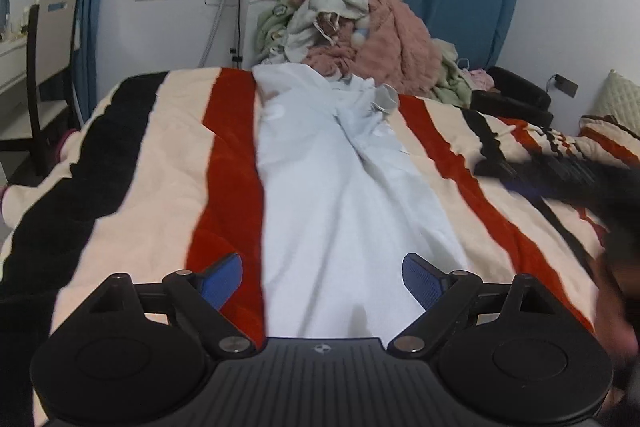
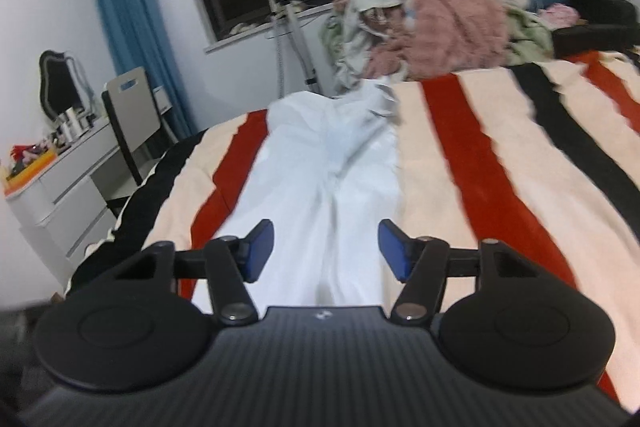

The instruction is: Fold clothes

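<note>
A long white garment [image 1: 340, 195] lies stretched out on the striped blanket [image 1: 144, 187], running away from me; it also shows in the right wrist view [image 2: 332, 179]. Its far end is bunched and creased. My left gripper [image 1: 322, 281] is open and empty, its blue pads either side of the garment's near end. My right gripper [image 2: 326, 251] is open and empty above the same near end. The right gripper shows as a dark blur at the right edge of the left wrist view [image 1: 580, 179].
A heap of pink, cream and green clothes [image 1: 360, 35] sits at the bed's far end. A chair [image 1: 44, 67] and white dresser [image 2: 60, 187] stand to the left. A stand [image 1: 240, 7] is by the window. A pillow [image 1: 616, 103] lies at right.
</note>
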`<state>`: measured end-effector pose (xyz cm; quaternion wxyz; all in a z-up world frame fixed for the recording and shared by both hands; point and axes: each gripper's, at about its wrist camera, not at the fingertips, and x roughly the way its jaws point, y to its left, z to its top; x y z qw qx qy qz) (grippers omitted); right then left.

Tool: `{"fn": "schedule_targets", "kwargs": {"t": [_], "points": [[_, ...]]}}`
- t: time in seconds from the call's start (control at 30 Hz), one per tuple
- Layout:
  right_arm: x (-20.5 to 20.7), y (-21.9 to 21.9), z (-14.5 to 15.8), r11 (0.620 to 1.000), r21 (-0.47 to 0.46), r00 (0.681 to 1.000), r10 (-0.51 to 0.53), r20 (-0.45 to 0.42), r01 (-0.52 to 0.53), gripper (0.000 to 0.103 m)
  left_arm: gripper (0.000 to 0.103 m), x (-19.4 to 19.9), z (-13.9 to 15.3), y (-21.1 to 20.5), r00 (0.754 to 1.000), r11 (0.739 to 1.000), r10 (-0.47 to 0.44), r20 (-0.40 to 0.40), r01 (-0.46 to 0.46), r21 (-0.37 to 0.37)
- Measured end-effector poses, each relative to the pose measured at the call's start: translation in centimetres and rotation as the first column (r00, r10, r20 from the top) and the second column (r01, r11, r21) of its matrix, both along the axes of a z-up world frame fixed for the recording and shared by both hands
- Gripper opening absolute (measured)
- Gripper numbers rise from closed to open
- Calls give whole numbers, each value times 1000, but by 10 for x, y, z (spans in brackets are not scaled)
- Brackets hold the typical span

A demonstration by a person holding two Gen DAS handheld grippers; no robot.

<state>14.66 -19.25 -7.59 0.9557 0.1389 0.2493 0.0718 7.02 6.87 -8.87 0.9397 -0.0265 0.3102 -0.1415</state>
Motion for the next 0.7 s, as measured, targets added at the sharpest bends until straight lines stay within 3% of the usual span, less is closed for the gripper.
{"fn": "schedule_targets", "kwargs": {"t": [0.13,0.23,0.4,0.53,0.57,0.6,0.7], "points": [[95,17,-11,999,-36,1000,-1,-3,1,50,90,18,-18,9,999,999,32,0,-32,-33],[166,33,-28,993,-119,1000,-21,-5,20,50,90,36,-29,15,998,997,59,-14,-60,-50],[249,44,-62,977,-194,996,-91,-22,85,48,90,61,-45,32,994,989,102,-33,-105,-104],[272,42,-78,970,-224,994,-102,-46,89,26,90,80,-59,45,989,977,117,-92,-132,-170],[276,42,-82,969,-231,993,-102,-52,88,13,90,84,-62,47,987,974,121,-101,-138,-177],[277,40,-83,969,-231,993,-105,-49,91,7,90,88,-64,49,986,972,124,-109,-143,-185],[257,25,-74,972,-173,987,-158,10,157,5,90,91,-66,50,986,969,126,-112,-146,-198]]}}
